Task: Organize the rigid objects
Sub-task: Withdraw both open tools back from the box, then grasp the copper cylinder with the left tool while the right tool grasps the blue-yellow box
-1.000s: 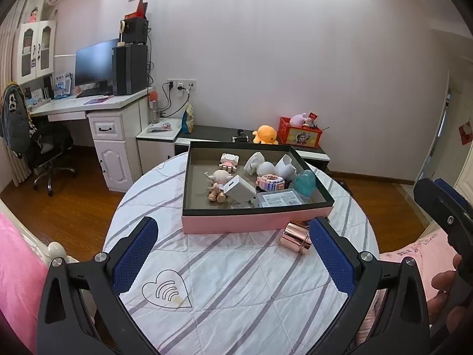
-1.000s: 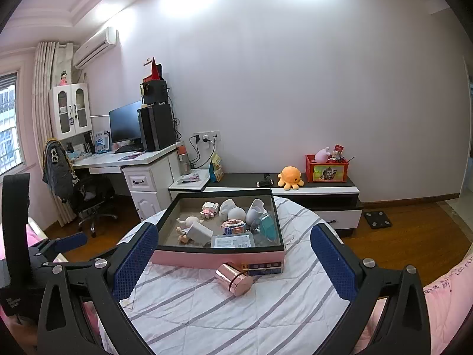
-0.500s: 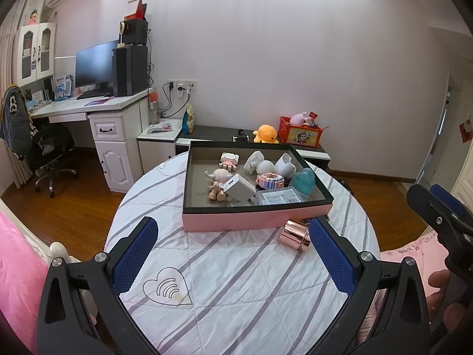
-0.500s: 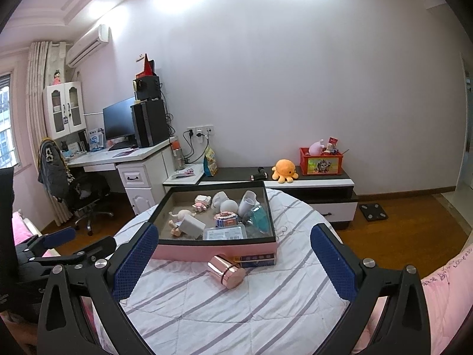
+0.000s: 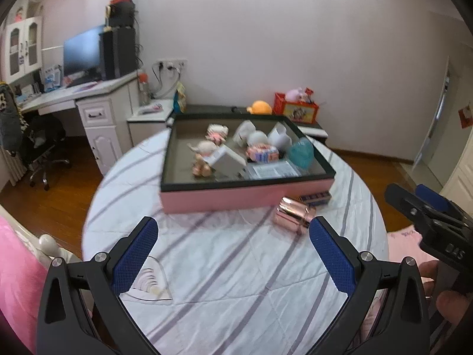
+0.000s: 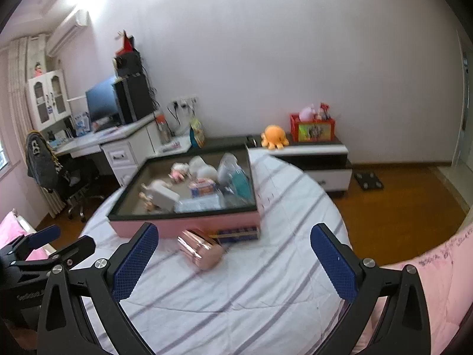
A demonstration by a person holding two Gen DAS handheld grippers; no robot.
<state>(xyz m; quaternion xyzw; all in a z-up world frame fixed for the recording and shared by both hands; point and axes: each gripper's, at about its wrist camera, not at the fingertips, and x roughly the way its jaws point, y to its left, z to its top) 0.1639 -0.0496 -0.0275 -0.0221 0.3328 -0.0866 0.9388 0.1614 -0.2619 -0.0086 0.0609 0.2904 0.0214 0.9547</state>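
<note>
A pink box with a black rim (image 5: 248,190) (image 6: 189,225) sits on the round striped table and holds several small toys and white objects. A shiny rose-gold cylinder (image 5: 292,213) (image 6: 198,248) lies on its side on the cloth just in front of the box. A small blue and yellow box (image 5: 314,198) (image 6: 236,233) lies beside it against the pink box. My left gripper (image 5: 233,259) is open and empty, above the table's near side. My right gripper (image 6: 233,261) is open and empty, with the cylinder ahead between its fingers.
The round table (image 5: 224,266) has a white striped cloth with a heart mark (image 5: 150,281). A pink bed edge (image 6: 437,272) lies at the right. A desk with a monitor (image 5: 85,50) and an office chair (image 5: 38,148) stand at the left. A low cabinet (image 6: 310,151) stands behind.
Both grippers have moved forward and lower toward the table. The box and the cylinder now look larger and nearer. Both grippers stay open.
</note>
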